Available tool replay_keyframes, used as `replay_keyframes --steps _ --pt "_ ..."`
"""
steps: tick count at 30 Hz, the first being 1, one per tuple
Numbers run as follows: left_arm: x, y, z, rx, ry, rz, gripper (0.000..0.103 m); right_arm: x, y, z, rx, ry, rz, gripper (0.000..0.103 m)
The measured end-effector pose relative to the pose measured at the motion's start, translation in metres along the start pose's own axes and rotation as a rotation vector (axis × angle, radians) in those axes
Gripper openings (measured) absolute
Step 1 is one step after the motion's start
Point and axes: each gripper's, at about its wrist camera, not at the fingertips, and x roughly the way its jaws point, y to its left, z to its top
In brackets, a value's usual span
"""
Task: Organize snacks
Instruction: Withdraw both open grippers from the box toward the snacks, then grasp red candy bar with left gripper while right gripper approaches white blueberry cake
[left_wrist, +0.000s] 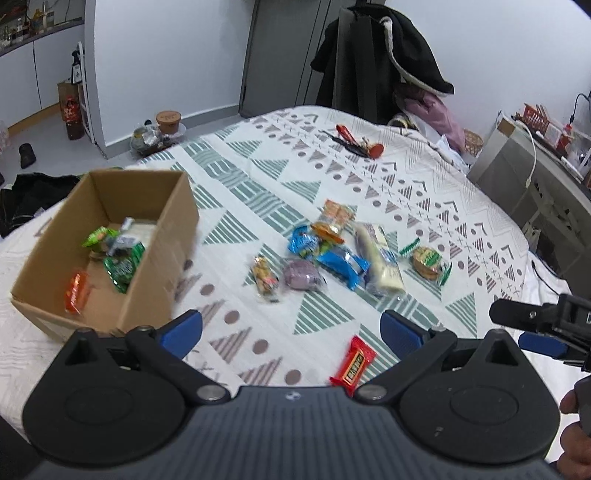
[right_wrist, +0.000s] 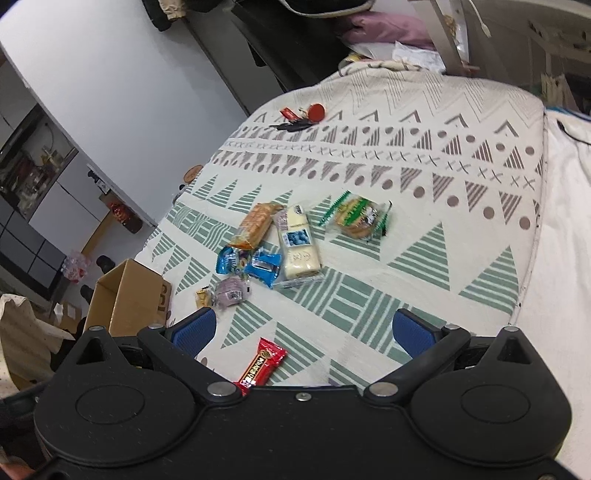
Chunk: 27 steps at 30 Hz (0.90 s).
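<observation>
Red snack bar (right_wrist: 263, 364), label unreadable, lies between the right gripper's (right_wrist: 303, 332) wide-open, empty fingers.

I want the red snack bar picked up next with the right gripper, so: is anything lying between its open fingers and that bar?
Nothing visible does. The red snack bar lies alone on the patterned cloth, just ahead of the open right gripper. The other snacks, such as the purple packet, lie farther off.

Bright, even indoor light, soft shadows; fisheye bends edges (left view slightly motion-blurred).
</observation>
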Motion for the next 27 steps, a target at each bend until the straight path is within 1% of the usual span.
replay_keyframes --steps 3,8,11,13,14,16,19,20,23,25,27 --pt "0.007 -0.008 -0.006 0.007 0.014 -0.01 0.1 0.004 -0.008 -0.001 0.022 0.013 -0.003 0.102" --pt "0.018 -0.019 -0.014 0.025 0.036 -0.029 0.098 0.005 -0.015 0.0 0.051 0.016 0.028 0.099" --pt "0.029 -0.027 -0.019 0.042 0.065 -0.037 0.092 0.007 -0.018 0.001 0.055 0.02 0.042 0.097" --pt "0.037 -0.033 -0.022 0.053 0.084 -0.046 0.083 0.009 -0.021 0.001 0.064 0.025 0.05 0.097" --pt "0.041 -0.035 -0.024 0.058 0.093 -0.05 0.081 0.01 -0.022 0.002 0.068 0.027 0.054 0.096" --pt "0.048 -0.04 -0.026 0.066 0.111 -0.051 0.07 0.012 -0.026 0.002 0.078 0.029 0.059 0.096" --pt "0.059 -0.046 -0.03 0.076 0.142 -0.061 0.06 0.016 -0.029 0.003 0.087 0.036 0.065 0.096" --pt "0.062 -0.047 -0.031 0.08 0.148 -0.061 0.06 0.018 -0.03 0.003 0.088 0.041 0.066 0.095" --pt "0.072 -0.052 -0.034 0.087 0.164 -0.056 0.056 0.025 -0.032 0.003 0.089 0.061 0.078 0.088" --pt "0.079 -0.054 -0.035 0.087 0.177 -0.056 0.051 0.029 -0.033 0.003 0.093 0.072 0.081 0.086" --pt "0.086 -0.057 -0.036 0.088 0.187 -0.052 0.048 0.033 -0.034 0.004 0.091 0.078 0.086 0.084"
